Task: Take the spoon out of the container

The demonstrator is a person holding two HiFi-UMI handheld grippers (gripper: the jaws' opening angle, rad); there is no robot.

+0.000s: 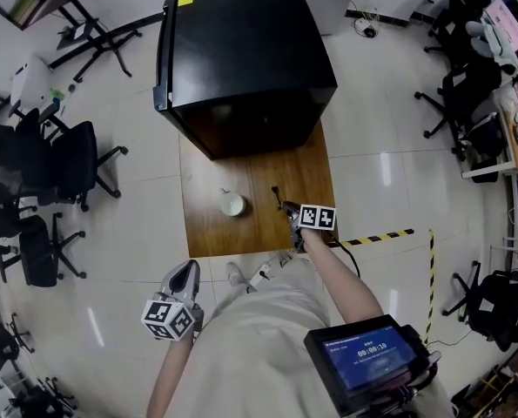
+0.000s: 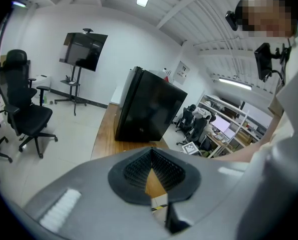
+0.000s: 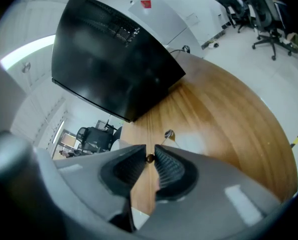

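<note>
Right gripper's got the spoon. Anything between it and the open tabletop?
Nothing visible. The right gripper is closed on the spoon, which is clear of the white container to its left. Bare wooden table lies beneath it; the black cabinet stands farther back.

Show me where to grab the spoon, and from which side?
Grab the thin handle end, coming from the near edge of the table. The spoon points its bowl away toward the black box, and its slim handle runs back to the right gripper, whose jaws pinch that tip. The handle fits between the jaws; the rounder bowl would likely slip.
</note>
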